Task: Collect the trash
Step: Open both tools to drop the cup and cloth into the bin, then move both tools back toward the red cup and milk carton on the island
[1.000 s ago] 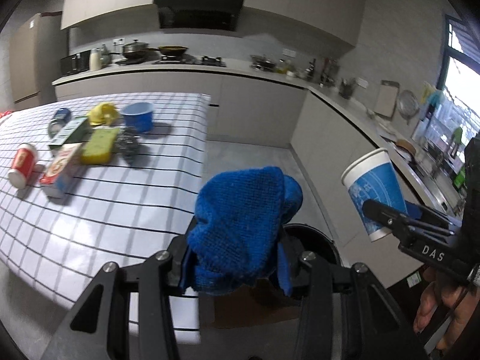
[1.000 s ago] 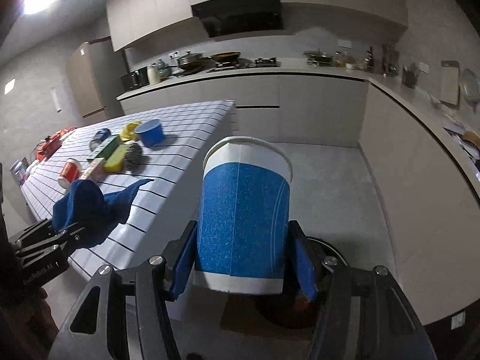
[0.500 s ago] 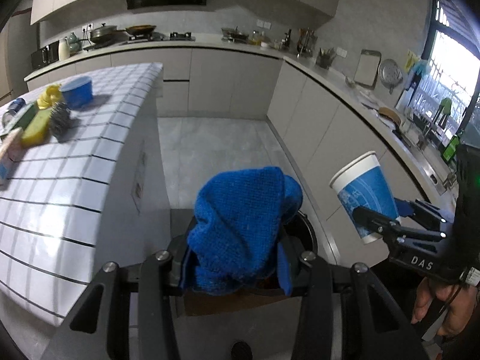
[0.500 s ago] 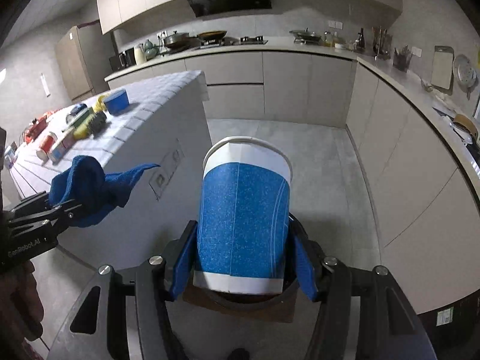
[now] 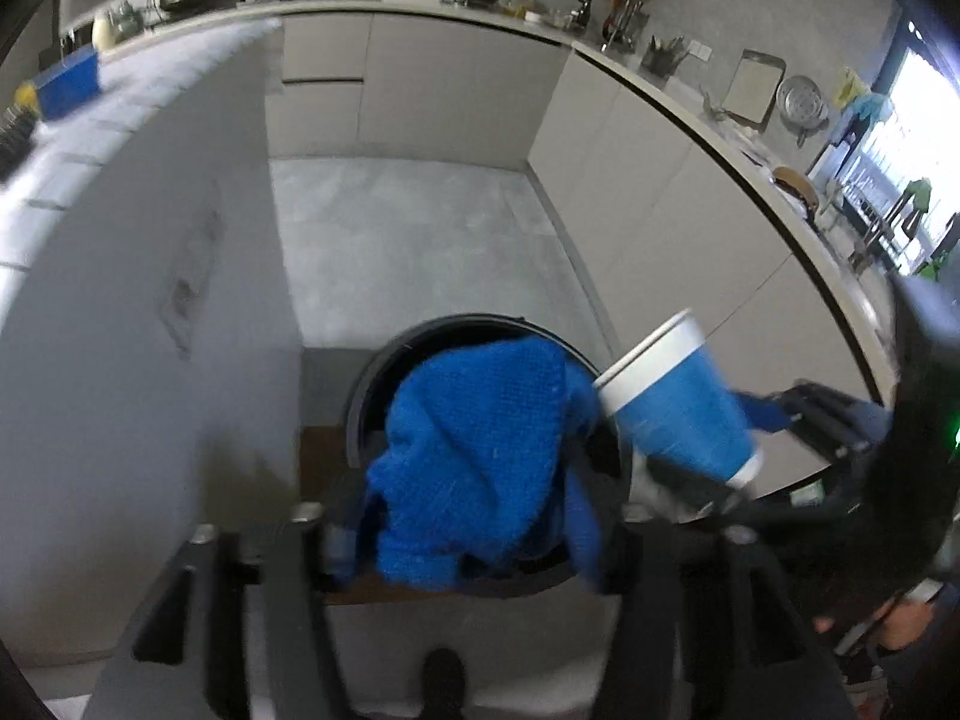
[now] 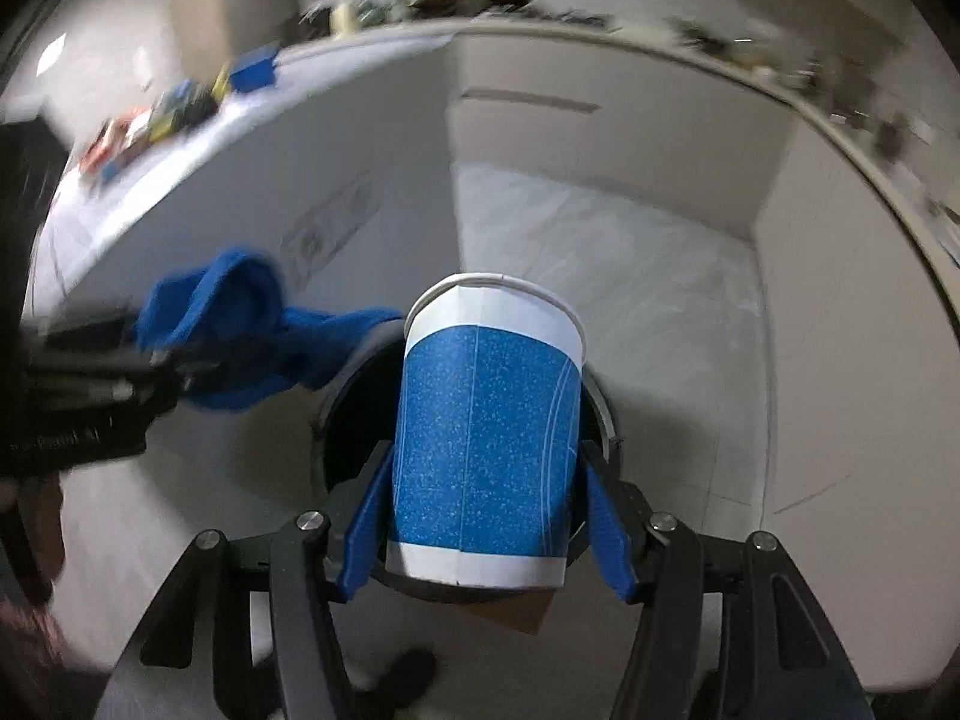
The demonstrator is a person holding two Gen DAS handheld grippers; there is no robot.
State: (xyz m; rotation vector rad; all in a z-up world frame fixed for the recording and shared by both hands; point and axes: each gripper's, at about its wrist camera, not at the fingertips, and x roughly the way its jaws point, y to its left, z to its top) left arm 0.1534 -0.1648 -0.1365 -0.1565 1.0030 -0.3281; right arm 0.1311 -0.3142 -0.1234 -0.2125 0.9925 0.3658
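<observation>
Risk first: both loads hang over one bin (image 5: pixel 384 372) mouth at once, so they could foul each other. Left tongs (image 5: pixel 474 528) are clenched on a blue cloth (image 5: pixel 474 456); right tongs (image 6: pixel 480 534) are clenched on a blue-and-white paper cup (image 6: pixel 486 438). In the left view the cup (image 5: pixel 678 414) is tilted, rim just beside the cloth, maybe touching, can't tell. If both let go together, the cup could bounce off the cloth or off the rim and roll onto the floor (image 5: pixel 420 240).

Cloth is limp & bulky w/ a tail hanging to one side. In the right view the cloth (image 6: pixel 240 330) sits mostly over the bin's left edge, not the centre, so it could drape on the rim and stay half out, or snag on a tong pad on release. Cup is light and stiff; squeezed sides may spring, so it could stick to one pad, then tip out sideways. Both views are motion-blurred, so aim is prob. not settled yet; letting go now looks early.

Bin (image 6: pixel 354 414) is round, dark, open-topped, on a brown mat on a grey floor, tight against the white side of the desk (image 5: pixel 120 300). Desk top has a grid pattern & more items at its far end, too blurred to name. Kitchen room: pale cabinets, long counter (image 5: pixel 660 96) w/ pots and utensils, window at right.
</observation>
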